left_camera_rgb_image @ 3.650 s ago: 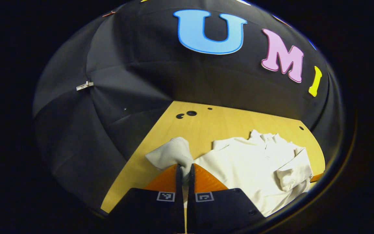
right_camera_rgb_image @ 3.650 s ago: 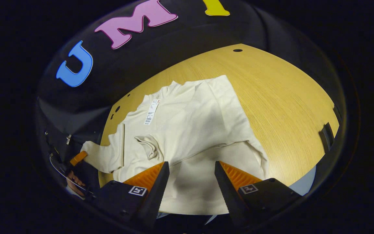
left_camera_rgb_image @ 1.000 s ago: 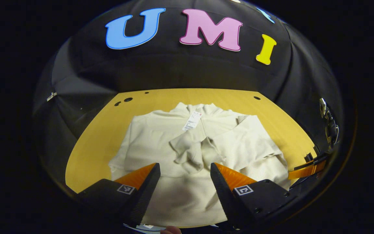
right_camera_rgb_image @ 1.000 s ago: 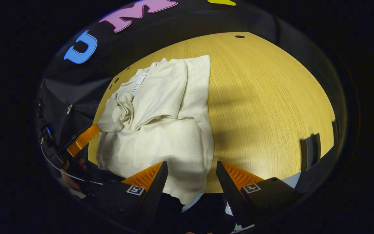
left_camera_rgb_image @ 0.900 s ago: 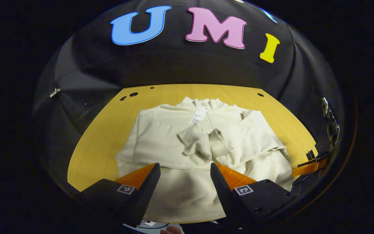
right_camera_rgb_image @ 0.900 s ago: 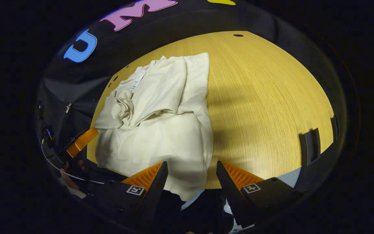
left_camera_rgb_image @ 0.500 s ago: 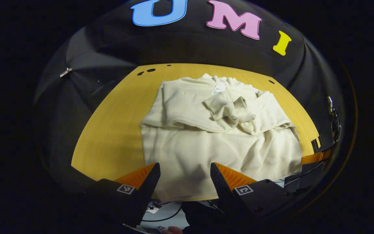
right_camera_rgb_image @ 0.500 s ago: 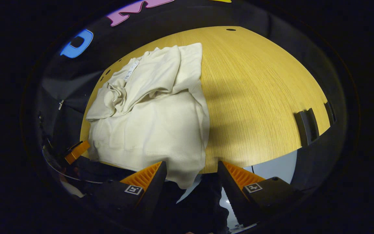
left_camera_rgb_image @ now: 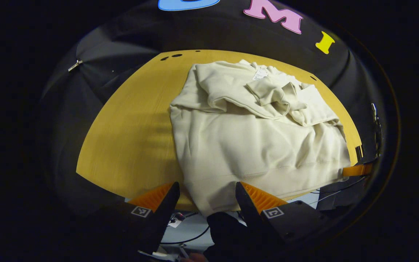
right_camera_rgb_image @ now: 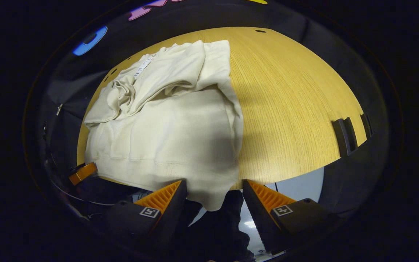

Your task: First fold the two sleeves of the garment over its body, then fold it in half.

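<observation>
Both sleeves (left_camera_rgb_image: pixel 267 96) lie across the cream garment (left_camera_rgb_image: pixel 253 142) on the table (left_camera_rgb_image: pixel 133 123); left gripper (left_camera_rgb_image: pixel 207 189) and right gripper (right_camera_rgb_image: pixel 214 187) hover wide apart at its hem.

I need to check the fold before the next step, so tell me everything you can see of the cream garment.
The garment is a cream, soft knit-looking top lying flat on the wooden table, collar toward the booth wall. Both sleeves are folded over the chest, their cuffs bunched where they meet, and a white tag lies at the collar. The body below is fairly smooth, with a ribbed hem whose corners droop over the table's near edge. The left gripper and right gripper are open at those corners, neither clamping it.
</observation>
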